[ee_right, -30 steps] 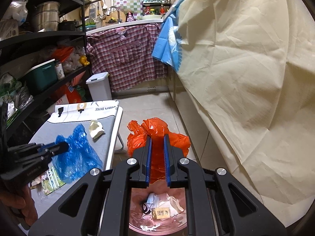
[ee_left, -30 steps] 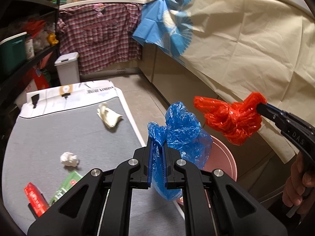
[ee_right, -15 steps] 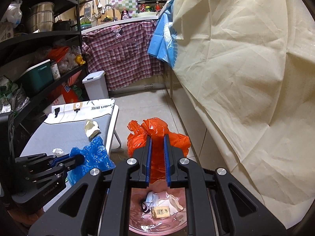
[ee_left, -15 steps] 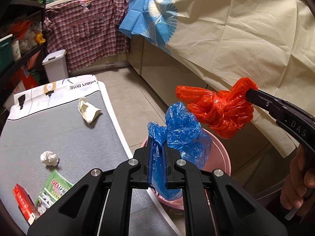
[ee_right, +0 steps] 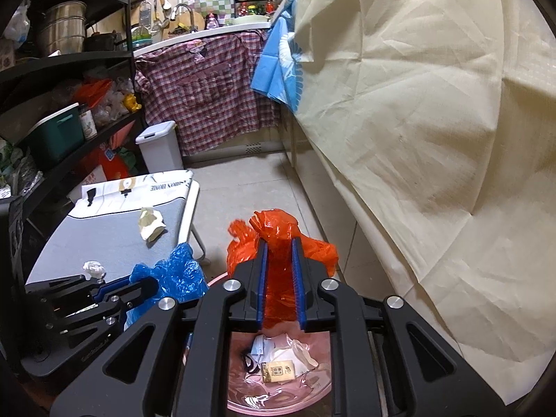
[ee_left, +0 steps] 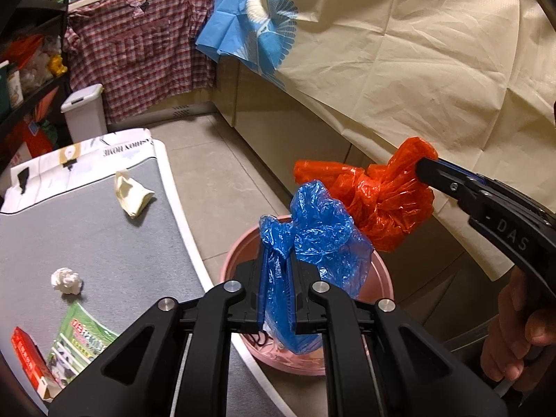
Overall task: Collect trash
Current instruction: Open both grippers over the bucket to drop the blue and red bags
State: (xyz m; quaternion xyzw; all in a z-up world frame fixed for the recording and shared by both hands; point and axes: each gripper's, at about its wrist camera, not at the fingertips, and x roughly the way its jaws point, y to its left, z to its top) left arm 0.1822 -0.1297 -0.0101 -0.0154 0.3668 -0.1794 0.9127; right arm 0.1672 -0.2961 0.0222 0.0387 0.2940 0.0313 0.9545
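Note:
My left gripper (ee_left: 277, 260) is shut on a crumpled blue plastic bag (ee_left: 319, 232) and holds it over the near rim of the pink bin (ee_left: 382, 274). My right gripper (ee_right: 279, 243) is shut on a crumpled red plastic bag (ee_right: 278, 229), held above the same pink bin (ee_right: 278, 399), which contains paper scraps and a small brown packet. In the left wrist view the right gripper (ee_left: 422, 166) holds the red bag (ee_left: 378, 194) just right of the blue one. In the right wrist view the left gripper (ee_right: 153, 283) and blue bag (ee_right: 177, 274) are at lower left.
A grey-topped folding table (ee_left: 104, 243) on the left carries a cream wad (ee_left: 132, 194), a white paper ball (ee_left: 66, 279), a green packet (ee_left: 81, 340) and a red box (ee_left: 29, 358). A cream sheet (ee_left: 417, 69) hangs on the right. A white lidded bin (ee_right: 160, 146) stands on the floor behind.
My left gripper has carried the blue bag to the right, from over the table edge to above the pink bin, closing in on the red bag. The right gripper has stayed over the bin.

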